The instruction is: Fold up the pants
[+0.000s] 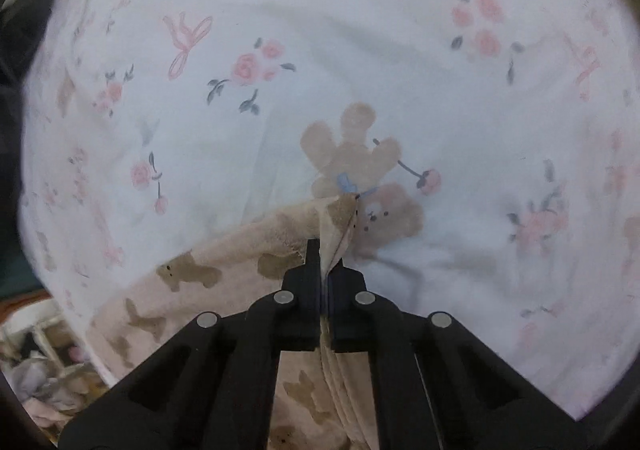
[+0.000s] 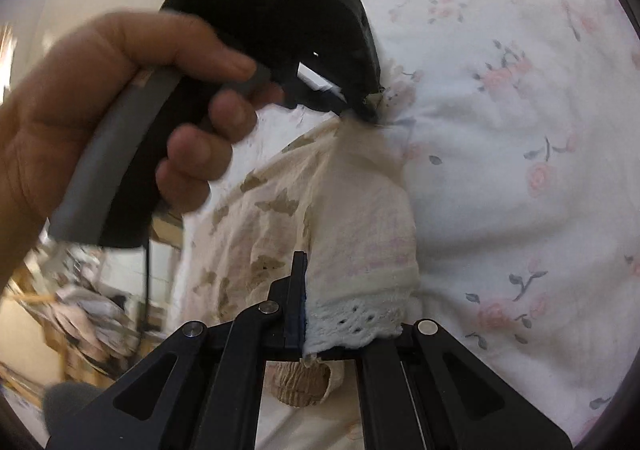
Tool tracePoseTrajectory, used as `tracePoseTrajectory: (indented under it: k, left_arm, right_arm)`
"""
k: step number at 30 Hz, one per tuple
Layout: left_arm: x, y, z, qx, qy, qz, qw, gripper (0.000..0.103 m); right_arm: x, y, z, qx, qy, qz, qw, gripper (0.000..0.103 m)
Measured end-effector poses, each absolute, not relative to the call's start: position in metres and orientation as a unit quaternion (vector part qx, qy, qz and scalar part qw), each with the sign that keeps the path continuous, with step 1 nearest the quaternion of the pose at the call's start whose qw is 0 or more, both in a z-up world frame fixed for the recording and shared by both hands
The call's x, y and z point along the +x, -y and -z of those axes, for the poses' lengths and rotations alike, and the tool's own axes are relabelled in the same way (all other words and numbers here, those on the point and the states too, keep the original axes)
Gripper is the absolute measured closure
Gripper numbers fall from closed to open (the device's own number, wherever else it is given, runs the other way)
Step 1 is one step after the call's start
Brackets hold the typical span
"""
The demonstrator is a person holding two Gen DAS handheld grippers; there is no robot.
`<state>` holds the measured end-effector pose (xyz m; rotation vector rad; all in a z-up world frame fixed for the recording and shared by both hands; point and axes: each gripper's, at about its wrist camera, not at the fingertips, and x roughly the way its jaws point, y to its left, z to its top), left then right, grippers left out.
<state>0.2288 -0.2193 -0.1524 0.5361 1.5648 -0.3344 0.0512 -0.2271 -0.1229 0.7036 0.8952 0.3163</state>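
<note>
Beige pants (image 1: pixel 224 290) printed with brown bears lie on a white floral bed sheet (image 1: pixel 280 49). My left gripper (image 1: pixel 330 250) points down and is shut on a pinched fold of the pants, with cloth bunched between its fingers. In the right wrist view the pants (image 2: pixel 360 217) stretch from my right gripper (image 2: pixel 308 290), shut on the white lace hem (image 2: pixel 356 320), up to the left gripper (image 2: pixel 366 111). A person's hand (image 2: pixel 120 89) holds that gripper's handle. The right finger of my right gripper is hidden under cloth.
The floral sheet (image 2: pixel 520 169) fills the right side of the right wrist view. Beyond the bed edge at lower left is floor clutter of cloth and furniture (image 1: pixel 40 370) (image 2: pixel 80 310). A dark object (image 1: pixel 24 21) sits at the far left edge.
</note>
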Motion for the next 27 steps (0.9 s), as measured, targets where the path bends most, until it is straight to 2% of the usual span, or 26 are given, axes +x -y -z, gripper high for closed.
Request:
tracePoseTrajectory:
  k: [3, 11, 15, 22, 27]
  left_arm:
    - [0.231, 0.194, 0.125, 0.175, -0.699, 0.179, 0.670, 0.102]
    - [0.233, 0.093, 0.029, 0.091, -0.655, 0.221, 0.717, 0.102]
    - [0.240, 0.025, 0.013, 0.053, -0.638, 0.215, 0.738, 0.102]
    - [0.246, -0.078, 0.043, -0.009, -0.637, 0.182, 0.749, 0.102]
    - [0.245, -0.120, 0.087, -0.027, -0.661, 0.138, 0.737, 0.102]
  right_arm:
    - [0.047, 0.216, 0.115, 0.306, -0.415, -0.159, 0.842, 0.101]
    - [0.041, 0.159, 0.051, 0.208, -0.384, -0.208, 0.875, 0.101]
    - [0.043, 0.115, 0.041, 0.143, -0.398, -0.231, 0.876, 0.101]
    - [0.050, -0.005, 0.052, -0.006, -0.445, -0.263, 0.856, 0.101]
    - [0.053, -0.055, 0.091, -0.046, -0.487, -0.282, 0.825, 0.101]
